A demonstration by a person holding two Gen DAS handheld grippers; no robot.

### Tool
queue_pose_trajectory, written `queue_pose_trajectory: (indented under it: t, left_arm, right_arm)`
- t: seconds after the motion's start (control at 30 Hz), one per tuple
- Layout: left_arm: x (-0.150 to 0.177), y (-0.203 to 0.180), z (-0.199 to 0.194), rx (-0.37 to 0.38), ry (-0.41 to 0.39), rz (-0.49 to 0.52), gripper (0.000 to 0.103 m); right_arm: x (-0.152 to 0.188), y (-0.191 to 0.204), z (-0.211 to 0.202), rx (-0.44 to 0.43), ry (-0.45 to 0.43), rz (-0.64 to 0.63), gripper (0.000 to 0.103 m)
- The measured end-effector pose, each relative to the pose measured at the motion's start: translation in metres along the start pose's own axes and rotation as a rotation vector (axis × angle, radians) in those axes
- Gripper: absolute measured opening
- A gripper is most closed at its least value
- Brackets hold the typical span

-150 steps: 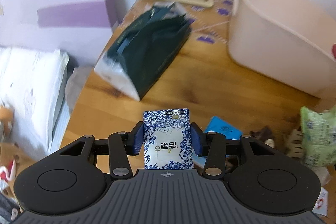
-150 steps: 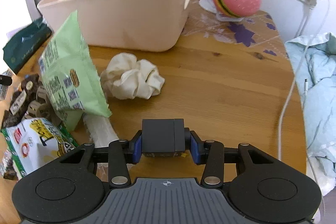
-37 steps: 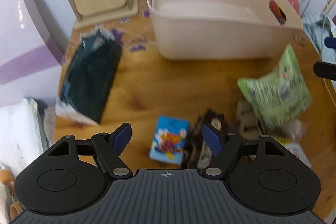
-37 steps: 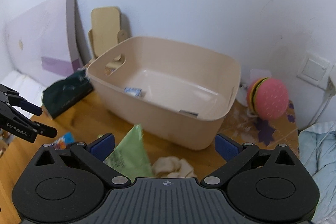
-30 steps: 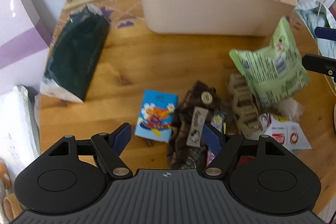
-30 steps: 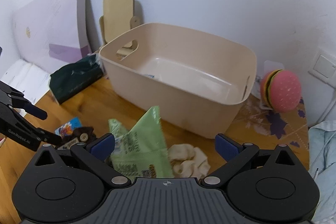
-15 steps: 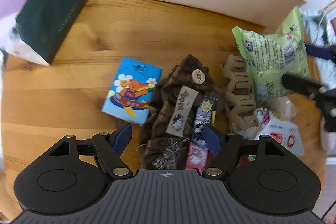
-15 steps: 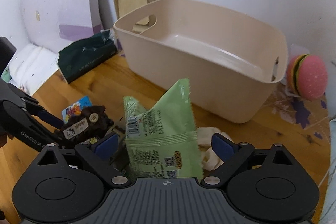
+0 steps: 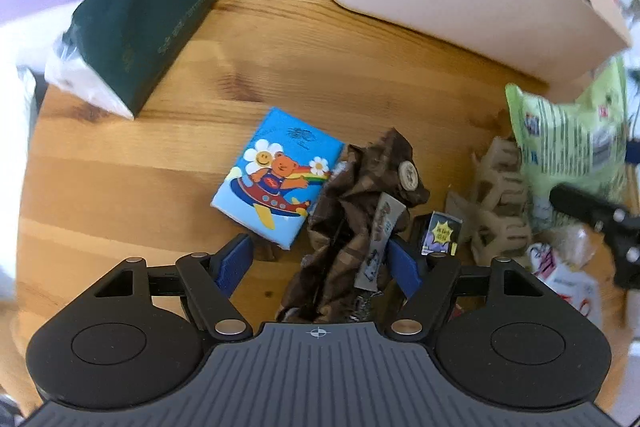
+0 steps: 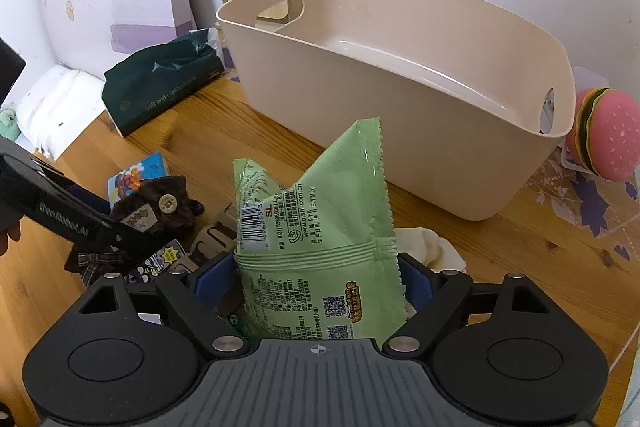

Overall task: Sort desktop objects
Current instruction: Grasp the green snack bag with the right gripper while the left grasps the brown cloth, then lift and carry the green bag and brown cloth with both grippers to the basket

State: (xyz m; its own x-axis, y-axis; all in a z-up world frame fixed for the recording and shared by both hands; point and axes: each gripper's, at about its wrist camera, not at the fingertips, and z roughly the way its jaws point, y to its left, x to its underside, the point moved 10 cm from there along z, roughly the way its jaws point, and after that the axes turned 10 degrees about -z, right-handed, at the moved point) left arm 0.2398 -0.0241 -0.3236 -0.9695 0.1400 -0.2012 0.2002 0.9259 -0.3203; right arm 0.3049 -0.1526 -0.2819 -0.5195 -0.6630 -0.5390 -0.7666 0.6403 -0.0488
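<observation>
Two handheld grippers work over a cluttered wooden table. The left gripper points steeply down with its blue pads spread wide; a crumpled brown plaid cloth item with a wooden button lies between them, nearer the right-hand pad, and no grip on it is visible. Just beside it, off the left-hand pad, lies a blue pocket tissue pack printed with a cartoon bear, with a small printed card and a beige hair claw on the other side. The right gripper straddles an upright green snack bag, its jaws closing on the bag's lower part; the pads sit right at the bag's edges, though whether they press it cannot be told. Behind the bag stands a beige plastic bin; a dark green tissue pack lies to its left, a burger-shaped toy to its right.
</observation>
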Motion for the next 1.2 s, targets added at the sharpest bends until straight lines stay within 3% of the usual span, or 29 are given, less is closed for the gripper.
queue_pose_trajectory:
  t: [0.2, 0.27, 0.33, 0.43, 0.87, 1.2]
  left_arm:
    - [0.002, -0.006, 0.002, -0.061, -0.019, 0.089, 0.068]
    - [0.003, -0.009, 0.0, -0.081, -0.032, 0.117, 0.052]
    - [0.003, -0.011, -0.001, -0.083, -0.037, 0.135, 0.043]
    - [0.004, -0.012, -0.002, -0.066, -0.033, 0.13, 0.041]
    - [0.012, -0.011, -0.019, -0.013, -0.038, 0.119, 0.039]
    - [0.0, -0.027, -0.059, 0.013, -0.137, 0.175, 0.039]
  right_arm:
    - [-0.001, 0.004, 0.0, -0.001, -0.001, -0.019, 0.074]
    - [0.0, 0.005, -0.001, 0.004, -0.001, -0.026, 0.062]
    - [0.0, 0.006, -0.002, 0.009, -0.002, -0.033, 0.056]
    - [-0.001, 0.01, -0.004, 0.01, -0.006, -0.048, 0.05]
    - [0.004, 0.005, -0.031, 0.019, -0.04, -0.016, 0.046]
    - [0.003, -0.008, -0.071, 0.047, -0.093, 0.014, 0.046]
